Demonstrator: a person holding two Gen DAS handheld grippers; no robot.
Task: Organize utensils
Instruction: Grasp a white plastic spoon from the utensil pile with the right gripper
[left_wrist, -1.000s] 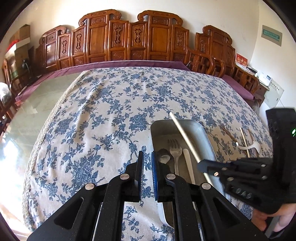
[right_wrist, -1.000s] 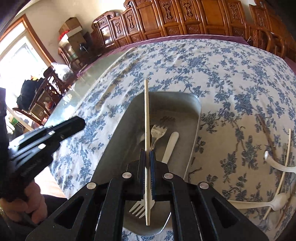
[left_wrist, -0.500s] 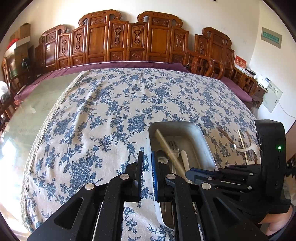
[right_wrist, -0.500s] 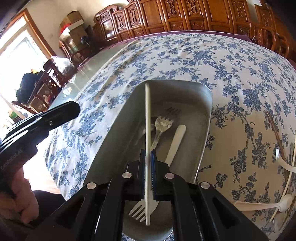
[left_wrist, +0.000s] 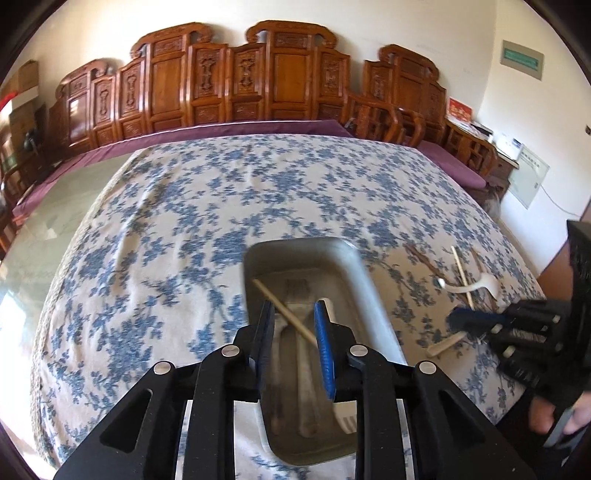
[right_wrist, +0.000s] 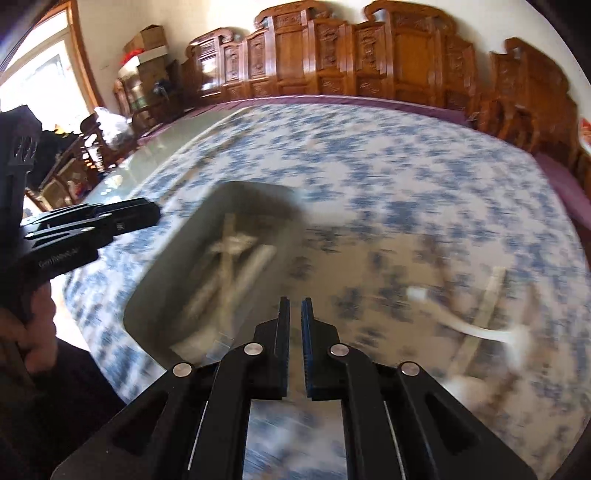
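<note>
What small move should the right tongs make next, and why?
Probably carry the right tongs, shut and empty, over to the loose chopstick beside the white spoon on the tablecloth. A chopstick already lies in the metal tray, while those utensils remain outside it.

Empty, nearly closed right claw (right_wrist: 294, 314) above blurred metal tray (right_wrist: 162, 288) edge

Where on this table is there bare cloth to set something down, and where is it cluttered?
Bare tablecloth runs left of the metal tray and beyond it to the purple edge. The tray holds a chopstick, a fork and other utensils. Right of it, white spoons, another chopstick and dark sticks crowd the cloth near the right gripper.
</note>
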